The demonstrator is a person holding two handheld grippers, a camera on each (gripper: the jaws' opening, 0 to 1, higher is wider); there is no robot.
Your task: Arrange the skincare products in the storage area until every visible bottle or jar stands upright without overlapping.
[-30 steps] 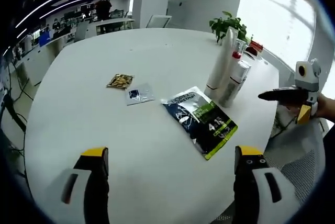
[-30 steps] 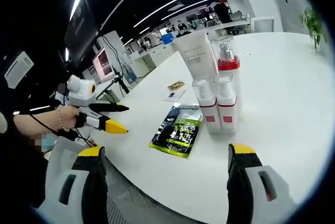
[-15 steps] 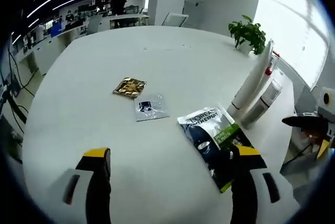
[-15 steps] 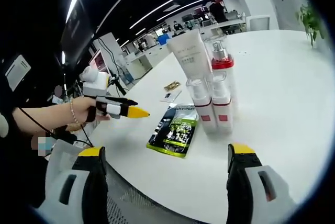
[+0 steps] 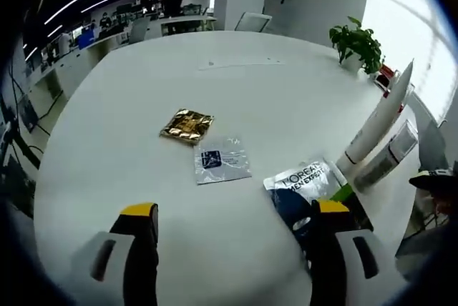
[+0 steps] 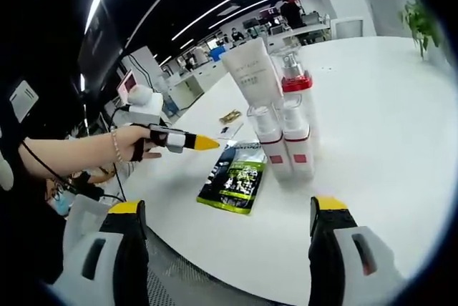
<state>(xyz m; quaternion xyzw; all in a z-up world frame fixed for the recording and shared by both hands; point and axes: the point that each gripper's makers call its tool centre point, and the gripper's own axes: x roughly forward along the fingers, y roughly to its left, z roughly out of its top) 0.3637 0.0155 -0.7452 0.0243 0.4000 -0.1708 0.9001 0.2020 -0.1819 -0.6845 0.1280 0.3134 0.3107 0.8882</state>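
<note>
A white tube (image 6: pixel 252 76), a pump bottle with a red band (image 6: pixel 292 81) and two small clear bottles with red labels (image 6: pixel 262 143) stand upright in a tight cluster on the white table (image 6: pixel 386 106). A dark green-and-black pouch (image 6: pixel 235 177) lies flat beside them. My right gripper (image 6: pixel 227 207) is open, hanging off the table's near edge. My left gripper (image 5: pixel 235 210) is open above the table, its right jaw over the pouch (image 5: pixel 309 186); a hand holds that left gripper (image 6: pixel 180 139) beside the pouch. The tube (image 5: pixel 375 123) and a bottle (image 5: pixel 391 154) sit at the right.
A gold sachet (image 5: pixel 187 125) and a silvery sachet (image 5: pixel 221 161) lie flat mid-table ahead of my left gripper. A potted plant (image 5: pixel 356 40) stands at the far edge. A mesh chair (image 6: pixel 164 277) is below the table edge. Office desks fill the background.
My left gripper has swung left and forward over the table, toward the sachets and pouch. The bottles, pouch and sachets have not moved. The right gripper has barely shifted.
</note>
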